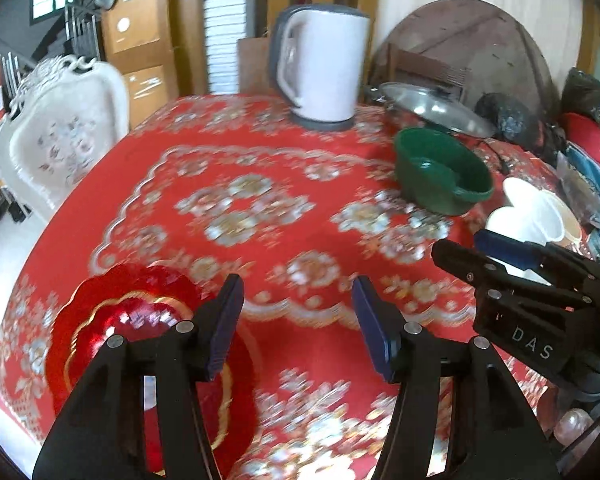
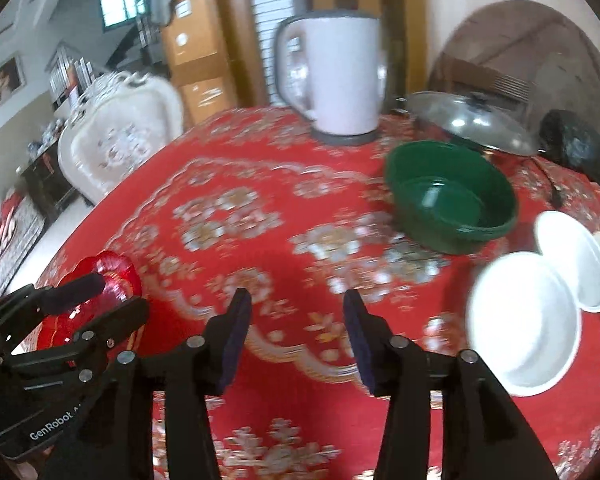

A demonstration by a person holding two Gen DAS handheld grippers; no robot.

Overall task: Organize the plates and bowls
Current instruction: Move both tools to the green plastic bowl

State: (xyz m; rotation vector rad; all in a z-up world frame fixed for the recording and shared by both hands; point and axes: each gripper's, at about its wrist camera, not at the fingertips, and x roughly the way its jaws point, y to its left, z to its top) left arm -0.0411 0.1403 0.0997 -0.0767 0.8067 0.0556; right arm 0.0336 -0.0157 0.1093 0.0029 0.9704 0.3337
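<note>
Both claws hang wide and empty over the tabletop (image 1: 284,216), the left claw (image 1: 298,312) beside the red plate (image 1: 112,320), the right claw (image 2: 296,336) nearer the white bowls (image 2: 528,320) by the green bowl (image 2: 448,196), seemingly ready to gather each.

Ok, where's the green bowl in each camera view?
Left wrist: green bowl sits right of centre, upper half.
Right wrist: green bowl sits right of centre, mid-height.
Shared landmark: the white kettle stands behind it, to its left, in both.
</note>
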